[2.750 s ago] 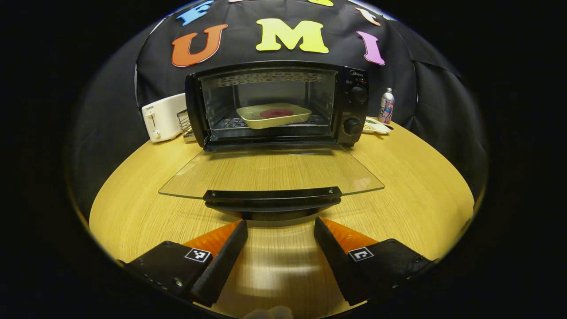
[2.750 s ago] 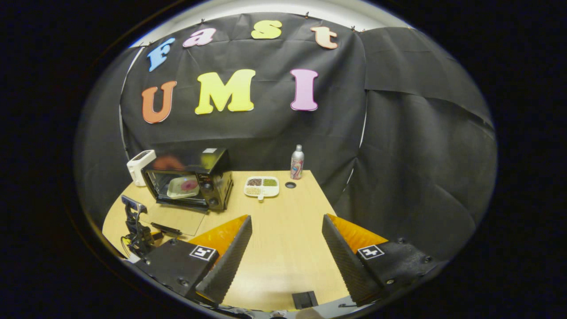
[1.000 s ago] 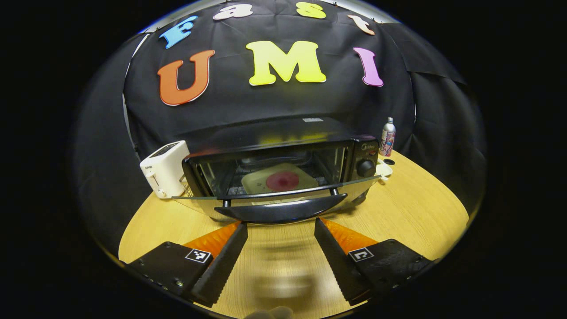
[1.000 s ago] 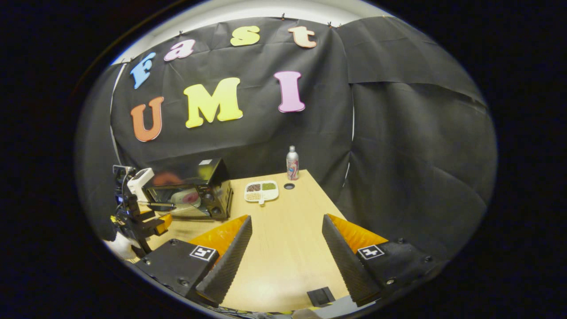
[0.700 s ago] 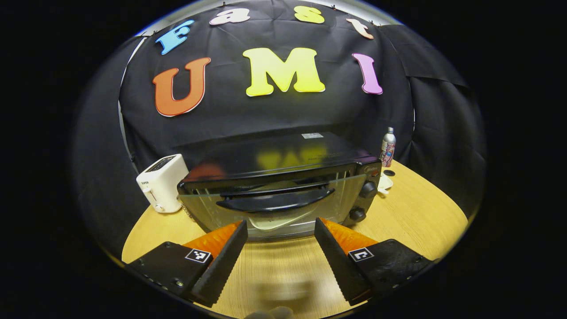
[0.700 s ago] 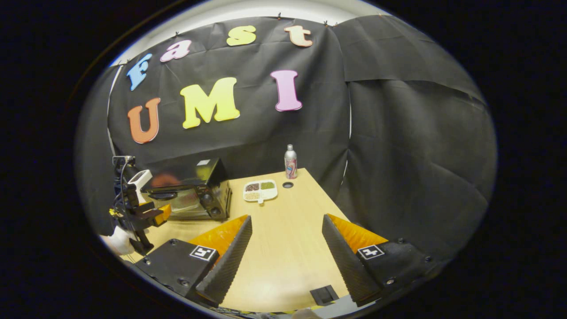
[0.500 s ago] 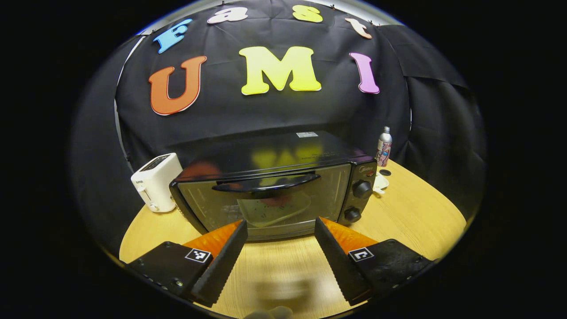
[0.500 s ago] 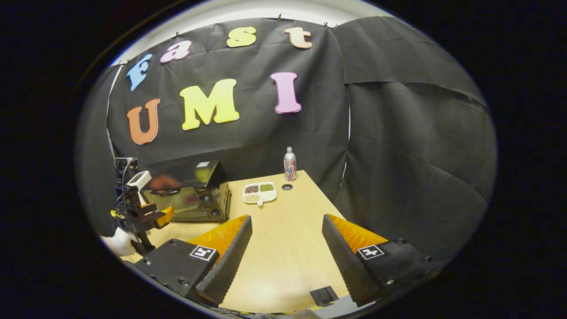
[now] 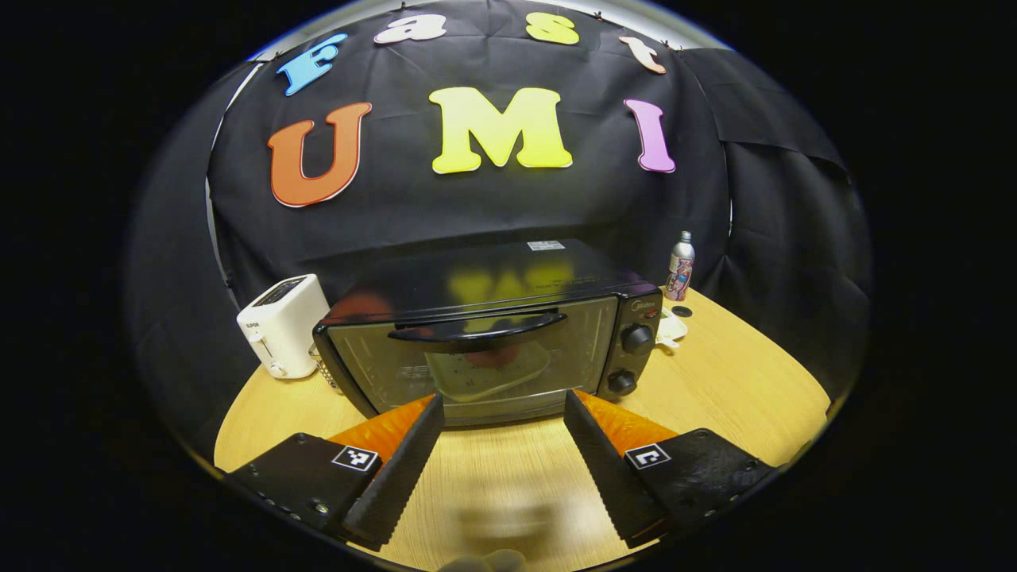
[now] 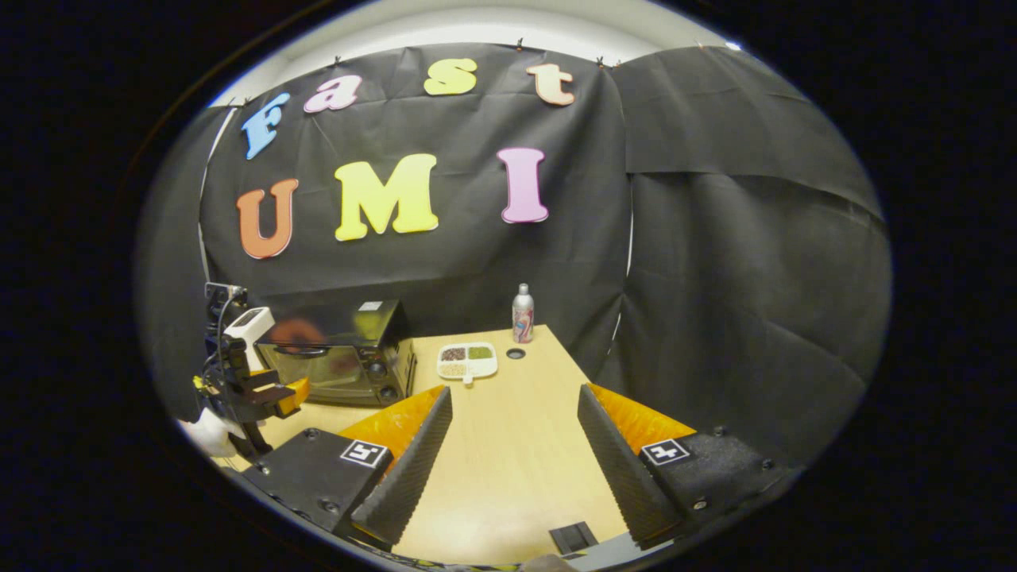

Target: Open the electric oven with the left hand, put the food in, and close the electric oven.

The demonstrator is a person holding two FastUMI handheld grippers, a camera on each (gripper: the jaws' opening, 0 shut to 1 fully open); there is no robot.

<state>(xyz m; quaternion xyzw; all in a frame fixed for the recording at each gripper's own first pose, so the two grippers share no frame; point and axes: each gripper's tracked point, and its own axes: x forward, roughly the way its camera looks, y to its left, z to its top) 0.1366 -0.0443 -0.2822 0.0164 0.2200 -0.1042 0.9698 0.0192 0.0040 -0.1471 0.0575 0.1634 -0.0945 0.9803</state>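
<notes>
The black electric oven (image 9: 485, 334) stands on the wooden table with its glass door closed and its handle (image 9: 477, 327) up near the top edge. Through the glass I see a pale plate with a red piece of food (image 9: 489, 367) on the rack. My left gripper (image 9: 500, 445) is open just in front of the door, touching nothing. In the right gripper view the oven (image 10: 338, 349) is far off at the left, with the left gripper (image 10: 254, 393) and the hand that holds it before it. My right gripper (image 10: 512, 445) is open over bare table.
A white toaster (image 9: 282, 324) stands left of the oven. To the oven's right are a slim bottle (image 10: 522, 314), a white sectioned dish of grains (image 10: 467, 360) and a small dark disc (image 10: 516, 353). A small black block (image 10: 572, 538) lies at the table's near edge (image 10: 508, 508).
The oven door swung up from flat open to fully closed. My left gripper rose with it and has drawn back a little. The right gripper barely moved.
</notes>
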